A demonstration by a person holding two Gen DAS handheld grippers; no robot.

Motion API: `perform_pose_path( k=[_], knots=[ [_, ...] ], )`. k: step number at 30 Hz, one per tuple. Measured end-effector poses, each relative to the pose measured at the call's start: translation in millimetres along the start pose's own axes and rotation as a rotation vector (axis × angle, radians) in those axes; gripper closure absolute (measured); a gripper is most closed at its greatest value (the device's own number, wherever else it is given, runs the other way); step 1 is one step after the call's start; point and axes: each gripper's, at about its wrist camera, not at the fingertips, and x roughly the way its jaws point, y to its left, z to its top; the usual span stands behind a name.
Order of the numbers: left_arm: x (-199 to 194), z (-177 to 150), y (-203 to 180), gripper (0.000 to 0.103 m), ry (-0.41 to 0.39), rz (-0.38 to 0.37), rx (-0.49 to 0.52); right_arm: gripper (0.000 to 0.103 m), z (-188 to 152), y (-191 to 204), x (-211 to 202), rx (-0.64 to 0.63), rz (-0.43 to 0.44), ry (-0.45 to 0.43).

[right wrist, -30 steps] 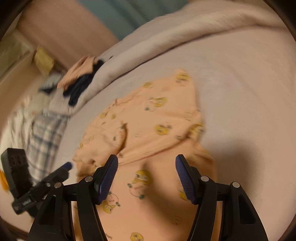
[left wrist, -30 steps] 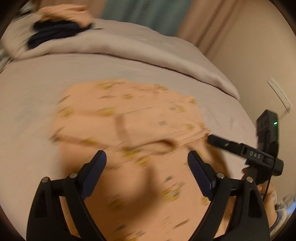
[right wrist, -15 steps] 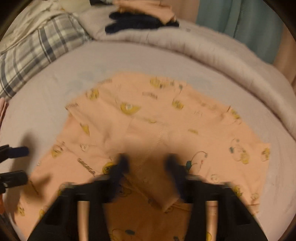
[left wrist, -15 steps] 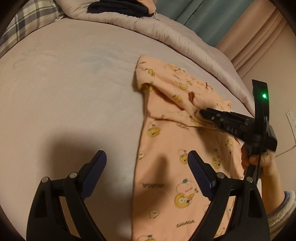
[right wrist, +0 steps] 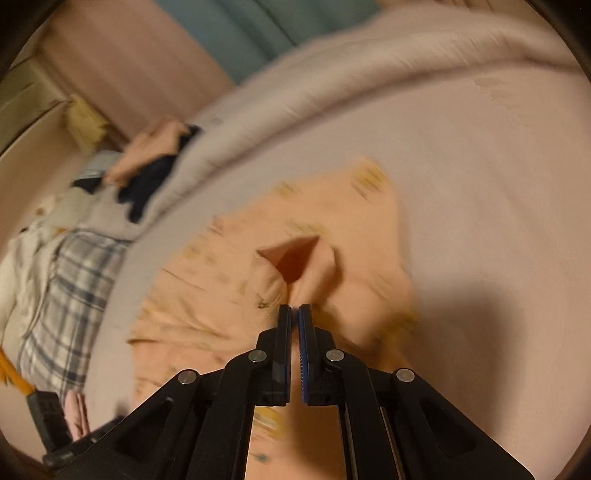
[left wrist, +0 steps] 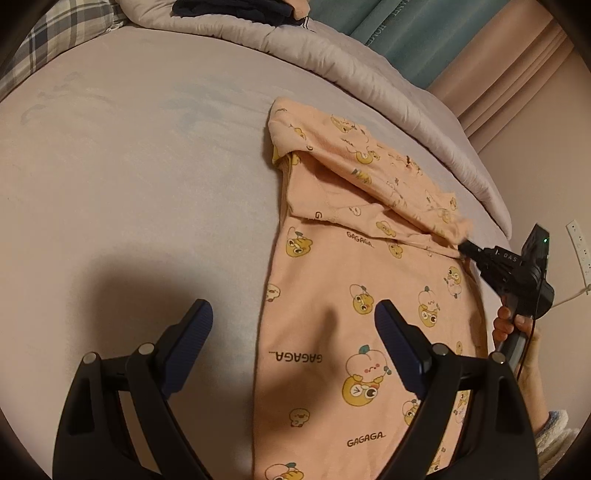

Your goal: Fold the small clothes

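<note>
Two grippers: right gripper (right wrist: 294, 308) pinching peach garment (left wrist: 354, 280), left gripper (left wrist: 293, 317) wide apart above it.

Pale bed (left wrist: 129, 184), rumpled duvet (left wrist: 369, 74), teal curtain (left wrist: 443, 33) (dim, warm light)

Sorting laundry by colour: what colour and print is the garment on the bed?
Peach garment printed with yellow cartoon ducks and "GAGAGA" lettering; clearest in the left wrist view.

The peach garment (left wrist: 354, 280), printed with yellow cartoon ducks, lies on a pale lilac bed (left wrist: 129, 177); beyond it, teal curtains (left wrist: 424, 33) and a plaid pillow (left wrist: 55, 33).
</note>
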Motion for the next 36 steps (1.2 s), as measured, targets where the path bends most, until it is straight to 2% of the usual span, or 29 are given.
perform_pose_path(
  k=[1, 3, 5, 8, 10, 13, 15, 16, 18, 19, 20, 21, 22, 24, 27, 30, 32, 33, 34, 35, 36],
  knots=[
    [-0.4, -0.1, 0.7, 0.014, 0.002, 0.006, 0.0, 0.091, 0.1, -6.3, -4.6, 0.05, 0.037, 0.005],
    [-0.6, 0.3, 2.4, 0.014, 0.004, 0.014, -0.003, 0.055, 0.1, -14.8, -10.5, 0.13, 0.126, -0.016],
    [-0.9, 0.7, 4.9, 0.014, 0.006, 0.022, -0.01, 0.051, 0.8, -7.3, -7.6, 0.14, 0.149, -0.03],
    [-2.0, -0.2, 9.2, 0.014, 0.007, 0.03, -0.023, 0.051, 8.4, -3.1, 2.0, 0.163, 0.131, 0.007],
    [-4.0, -1.1, 10.6, 0.014, 0.004, 0.032, -0.028, 0.051, 8.4, -8.9, 1.6, 0.232, 0.186, 0.009],
    [-3.8, -2.6, 9.7, 0.014, 0.01, 0.036, -0.019, 0.051, 6.8, 1.0, 14.1, 0.232, 0.152, 0.047],
    [-4.4, -2.7, 9.9, 0.014, 0.011, 0.036, -0.019, 0.051, 4.5, 0.8, 15.6, 0.281, 0.218, 0.061],
    [-4.5, -3.0, 10.0, 0.014, 0.011, 0.031, -0.022, 0.051, 6.4, 1.4, 14.7, 0.281, 0.224, 0.053],
    [-3.3, -3.2, 9.5, 0.014, 0.019, 0.025, -0.026, 0.051, 8.1, 5.6, 18.0, 0.24, 0.138, 0.059],
    [-2.6, -3.8, 8.4, 0.014, 0.024, 0.027, -0.022, 0.054, 8.5, 8.2, 21.7, 0.219, 0.109, 0.074],
    [-2.5, -4.3, 7.5, 0.014, 0.025, 0.028, -0.017, 0.067, 9.1, 11.6, 23.2, 0.191, 0.093, 0.075],
    [-2.5, -5.1, 6.2, 0.014, 0.027, 0.03, -0.011, 0.086, 10.5, 17.2, 23.9, 0.14, 0.059, 0.072],
    [-2.3, -6.1, 4.9, 0.014, 0.03, 0.031, -0.005, 0.094, 11.5, 20.8, 23.6, 0.1, 0.028, 0.069],
    [-1.6, -7.6, 3.6, 0.014, 0.037, 0.031, 0.001, 0.095, 13.2, 27.4, 17.0, 0.045, 0.01, 0.046],
    [-1.6, -10.0, 2.9, 0.014, 0.044, 0.033, 0.012, 0.095, 17.1, 29.6, -7.4, 0.011, -0.014, -0.055],
    [0.1, -11.7, 3.0, 0.014, 0.054, 0.031, 0.015, 0.095, 21.8, 23.4, -9.0, -0.008, -0.108, -0.096],
    [1.5, -12.8, 2.3, 0.014, 0.062, 0.032, 0.023, 0.095, 23.3, 13.8, 4.6, -0.007, -0.113, -0.012],
    [2.3, -13.6, 0.9, 0.014, 0.065, 0.036, 0.026, 0.095, 23.5, 10.3, 8.8, -0.002, -0.158, 0.003],
    [3.2, -14.5, 0.1, 0.014, 0.069, 0.041, 0.029, 0.094, 22.7, 4.8, 9.3, -0.007, -0.201, -0.002],
    [3.0, -15.9, -1.1, 0.014, 0.074, 0.042, 0.032, 0.093, 21.4, 1.5, 8.3, 0.015, -0.196, -0.015],
    [2.2, -17.5, -2.1, 0.014, 0.076, 0.039, 0.034, 0.084, 19.3, -2.0, 5.6, 0.046, -0.164, -0.018]
  ],
)
